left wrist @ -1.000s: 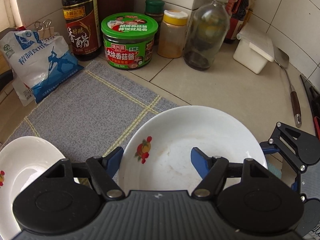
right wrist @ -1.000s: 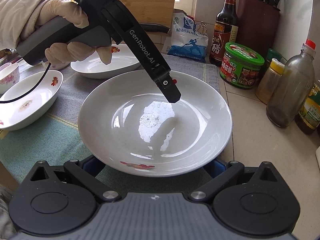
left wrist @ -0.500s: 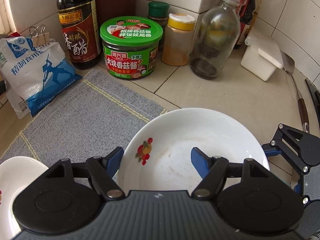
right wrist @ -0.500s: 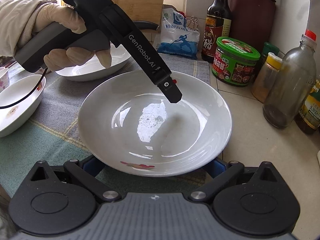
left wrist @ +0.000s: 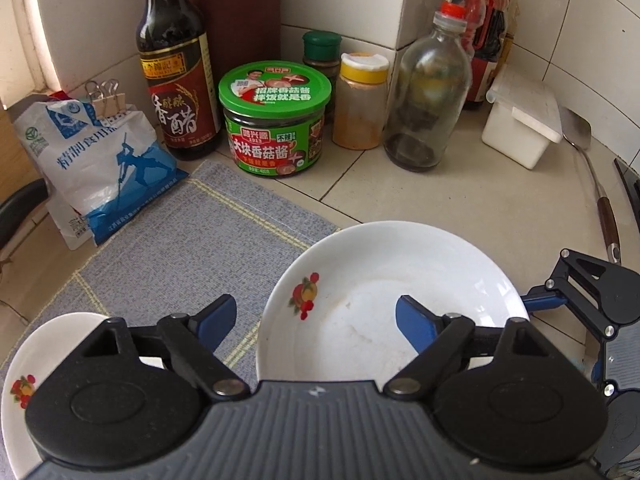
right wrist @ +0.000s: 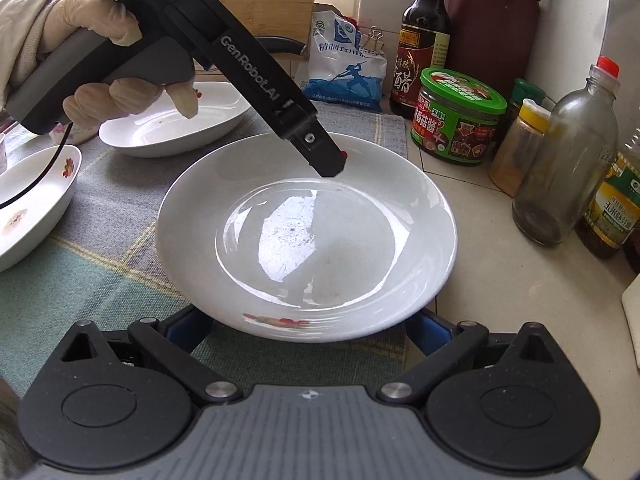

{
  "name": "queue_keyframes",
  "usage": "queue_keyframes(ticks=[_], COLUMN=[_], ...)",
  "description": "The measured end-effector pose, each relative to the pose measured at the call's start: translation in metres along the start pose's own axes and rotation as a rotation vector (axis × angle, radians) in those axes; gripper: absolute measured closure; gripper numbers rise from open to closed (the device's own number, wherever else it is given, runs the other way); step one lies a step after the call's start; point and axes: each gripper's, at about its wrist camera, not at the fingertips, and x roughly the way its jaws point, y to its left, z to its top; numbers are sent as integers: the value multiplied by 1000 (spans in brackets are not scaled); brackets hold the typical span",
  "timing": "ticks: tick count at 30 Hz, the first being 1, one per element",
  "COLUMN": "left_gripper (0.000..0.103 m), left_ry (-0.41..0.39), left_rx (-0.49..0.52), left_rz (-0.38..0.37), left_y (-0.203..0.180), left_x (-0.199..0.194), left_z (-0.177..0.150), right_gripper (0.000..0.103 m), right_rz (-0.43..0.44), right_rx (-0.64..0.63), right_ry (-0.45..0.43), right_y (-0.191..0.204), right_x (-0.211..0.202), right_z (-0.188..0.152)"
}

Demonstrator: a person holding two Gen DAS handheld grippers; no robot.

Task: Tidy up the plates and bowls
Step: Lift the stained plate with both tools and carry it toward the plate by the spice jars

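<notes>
A white plate with a fruit print lies partly on the grey mat, partly over the tiled counter. My left gripper straddles its left rim and its jaws are opening. The left pad stands clear of the rim and the right pad hovers over the plate's well. In the right wrist view the same plate fills the middle. My right gripper holds it from the near side, fingers wide apart, their tips hidden under its rim. A gloved hand carries the left gripper.
Another white plate and a shallow bowl sit further left on the mat. Along the wall stand a salt bag, vinegar bottle, green-lidded jar, spice jar, glass bottle and white box. A spatula lies right.
The left jaws have spread and the left pad has come off the plate's rim. The left view has shifted, showing more of the wall and bottles. The right gripper keeps its place at the plate.
</notes>
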Motion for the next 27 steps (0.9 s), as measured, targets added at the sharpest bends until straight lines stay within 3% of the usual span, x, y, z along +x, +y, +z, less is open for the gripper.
queue_keyframes(ticks=[14, 27], left_gripper=[14, 14], left_ry=[-96, -118], left_rx=[-75, -319], left_rz=[171, 262], left_y=[-10, -8], left_x=[-83, -135], left_z=[-47, -117], right_gripper=[0, 0], right_rz=[1, 26], right_rx=[21, -5], right_ry=[-41, -83], right_y=[19, 50], right_x=[-39, -60], right_z=[-3, 4])
